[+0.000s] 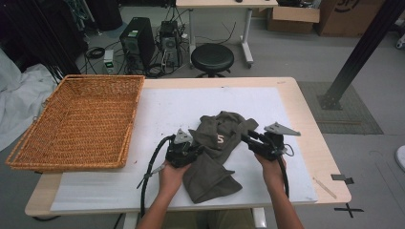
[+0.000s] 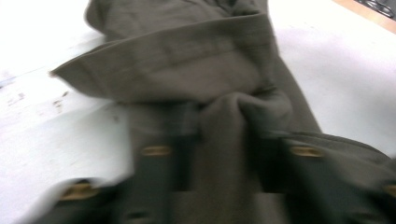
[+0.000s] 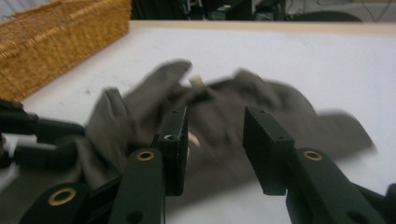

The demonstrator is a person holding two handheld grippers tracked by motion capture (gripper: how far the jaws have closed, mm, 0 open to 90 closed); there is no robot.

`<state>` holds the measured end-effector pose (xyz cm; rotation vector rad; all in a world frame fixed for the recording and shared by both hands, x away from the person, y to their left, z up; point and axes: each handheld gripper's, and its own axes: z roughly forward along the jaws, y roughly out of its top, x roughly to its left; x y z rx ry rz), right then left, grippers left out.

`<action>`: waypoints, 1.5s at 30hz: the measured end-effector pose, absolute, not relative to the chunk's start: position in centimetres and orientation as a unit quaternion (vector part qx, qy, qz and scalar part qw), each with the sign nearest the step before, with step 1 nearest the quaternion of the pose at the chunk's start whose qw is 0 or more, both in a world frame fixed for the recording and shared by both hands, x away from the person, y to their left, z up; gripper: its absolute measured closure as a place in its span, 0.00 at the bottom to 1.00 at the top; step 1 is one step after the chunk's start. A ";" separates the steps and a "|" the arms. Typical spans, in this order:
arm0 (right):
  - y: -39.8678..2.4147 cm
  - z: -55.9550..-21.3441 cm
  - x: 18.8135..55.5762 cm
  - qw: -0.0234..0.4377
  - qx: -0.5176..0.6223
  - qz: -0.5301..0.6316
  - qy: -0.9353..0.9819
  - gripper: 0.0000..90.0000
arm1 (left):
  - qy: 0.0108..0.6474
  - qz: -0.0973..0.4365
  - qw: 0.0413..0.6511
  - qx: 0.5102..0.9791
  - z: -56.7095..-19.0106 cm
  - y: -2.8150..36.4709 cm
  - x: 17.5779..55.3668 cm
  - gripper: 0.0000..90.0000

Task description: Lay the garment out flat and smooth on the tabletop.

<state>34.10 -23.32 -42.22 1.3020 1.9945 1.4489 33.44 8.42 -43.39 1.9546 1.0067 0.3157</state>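
Observation:
An olive-brown garment (image 1: 210, 176) with a pale "5" on it lies crumpled on the white sheet at the table's front middle. My left gripper (image 1: 197, 150) is at the garment's left side. In the left gripper view, the left gripper (image 2: 224, 140) is shut on a bunched fold of the garment (image 2: 187, 51), which rises between the jaws. My right gripper (image 1: 247, 137) is at the garment's right side, pointing left toward it. In the right gripper view, the right gripper (image 3: 215, 116) is open with nothing between its jaws, and the garment (image 3: 280, 107) lies just past them.
A large wicker basket (image 1: 102, 76) sits on the table's left part, overhanging the edge; it also stands at the far left of the right gripper view (image 3: 60, 32). The white sheet (image 1: 167, 105) covers most of the table. A black stool (image 1: 212, 57) and computer towers (image 1: 138, 40) stand behind.

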 end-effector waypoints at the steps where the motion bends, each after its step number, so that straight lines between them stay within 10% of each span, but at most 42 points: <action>1: -23.3 -42.2 34.1 0.176 0.460 0.512 0.704 0.67 | 0.412 0.131 0.445 0.784 -43.3 8.8 33.4 0.95; 13: -15.9 -45.2 32.5 0.071 0.398 0.433 0.806 0.58 | 0.503 0.155 0.503 0.685 -42.8 16.6 32.5 0.96; 15: -15.1 -44.8 32.4 0.106 0.394 0.407 0.817 0.84 | 0.520 0.158 0.508 0.668 -42.7 18.1 32.2 0.96; 17: -15.6 -44.5 32.3 0.094 0.392 0.427 0.809 0.85 | 0.523 0.154 0.512 0.664 -42.8 18.4 32.1 0.94; 24: -12.0 -44.7 31.1 0.068 0.372 0.426 0.822 0.61 | 0.518 0.143 0.514 0.669 -43.0 17.9 32.2 0.90; 25: -11.0 -44.9 30.8 0.093 0.360 0.408 0.834 0.64 | 0.518 0.145 0.514 0.669 -43.0 17.9 32.2 0.91; 26: -10.2 -44.9 30.3 0.133 0.337 0.393 0.845 0.94 | 0.517 0.151 0.509 0.672 -42.9 17.8 32.2 0.94; 32: -13.6 -44.3 30.7 0.176 0.375 0.385 0.825 1.00 | 0.529 0.162 0.496 0.669 -42.9 18.2 32.1 0.95; 34: -15.5 -44.2 31.2 0.131 0.401 0.416 0.806 0.98 | 0.541 0.158 0.496 0.660 -42.8 18.1 32.0 0.79; 35: -15.4 -44.2 30.9 0.082 0.393 0.445 0.800 0.80 | 0.541 0.159 0.497 0.659 -42.6 18.1 31.9 0.65; 39: -12.7 -44.6 29.7 0.041 0.354 0.459 0.814 0.67 | 0.516 0.162 0.495 0.680 -41.9 17.4 31.1 0.57; 42: -10.8 -45.1 28.9 0.085 0.332 0.418 0.841 0.93 | 0.481 0.153 0.484 0.715 -41.7 16.0 30.4 0.56; 45: -11.2 -44.6 28.8 0.114 0.345 0.410 0.837 0.98 | 0.462 0.147 0.478 0.732 -41.6 15.0 30.0 0.55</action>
